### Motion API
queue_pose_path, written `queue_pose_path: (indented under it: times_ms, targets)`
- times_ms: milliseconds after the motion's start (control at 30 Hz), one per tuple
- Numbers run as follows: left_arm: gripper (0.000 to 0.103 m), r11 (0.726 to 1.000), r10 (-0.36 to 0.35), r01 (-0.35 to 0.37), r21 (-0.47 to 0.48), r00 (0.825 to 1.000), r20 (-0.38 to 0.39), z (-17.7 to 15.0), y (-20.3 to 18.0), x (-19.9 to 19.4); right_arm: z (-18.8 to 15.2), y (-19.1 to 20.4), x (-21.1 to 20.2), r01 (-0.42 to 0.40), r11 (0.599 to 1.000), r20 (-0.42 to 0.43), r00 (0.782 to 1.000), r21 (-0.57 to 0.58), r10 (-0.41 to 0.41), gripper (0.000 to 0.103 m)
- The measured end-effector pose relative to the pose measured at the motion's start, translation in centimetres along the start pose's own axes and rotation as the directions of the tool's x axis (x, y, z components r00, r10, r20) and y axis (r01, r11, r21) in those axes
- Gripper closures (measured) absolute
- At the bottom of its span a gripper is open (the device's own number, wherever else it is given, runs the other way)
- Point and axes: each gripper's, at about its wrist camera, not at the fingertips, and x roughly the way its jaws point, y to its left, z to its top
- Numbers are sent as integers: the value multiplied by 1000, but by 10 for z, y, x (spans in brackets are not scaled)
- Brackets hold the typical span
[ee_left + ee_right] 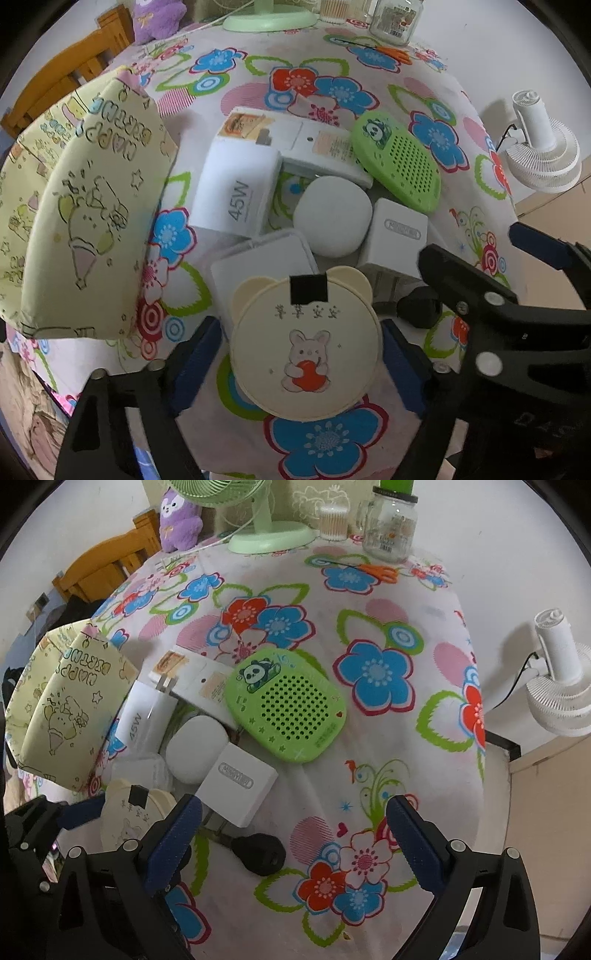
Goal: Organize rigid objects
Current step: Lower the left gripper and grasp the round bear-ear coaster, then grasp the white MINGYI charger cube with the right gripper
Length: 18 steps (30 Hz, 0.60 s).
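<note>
Left to right on the floral surface [369,602]: one yellow paper bag [74,206], one cream bear-eared disc [306,347] between the left gripper [301,365] jaws, pad contact unclear, three white chargers, one green panel [397,162], right gripper [293,834] jaws open, empty.

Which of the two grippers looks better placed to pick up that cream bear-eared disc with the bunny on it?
The left gripper. Its blue pads already sit on either side of the cream bear-eared disc. The right gripper stands open over bare flowered tablecloth, with the disc off to its left.
</note>
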Motion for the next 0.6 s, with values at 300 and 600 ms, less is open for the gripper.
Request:
queue_pose_path:
  times_ms: [300, 600]
  targets:
    - [26, 1000, 17, -17, 1, 1000, 12, -1, 8, -5, 3, 8, 7, -9, 1000, -11, 1000, -6, 9, 2]
    - [26, 998, 49, -51, 47, 998, 35, 6, 11, -10, 9, 17, 23, -4, 1000, -50, 999, -1, 4, 6]
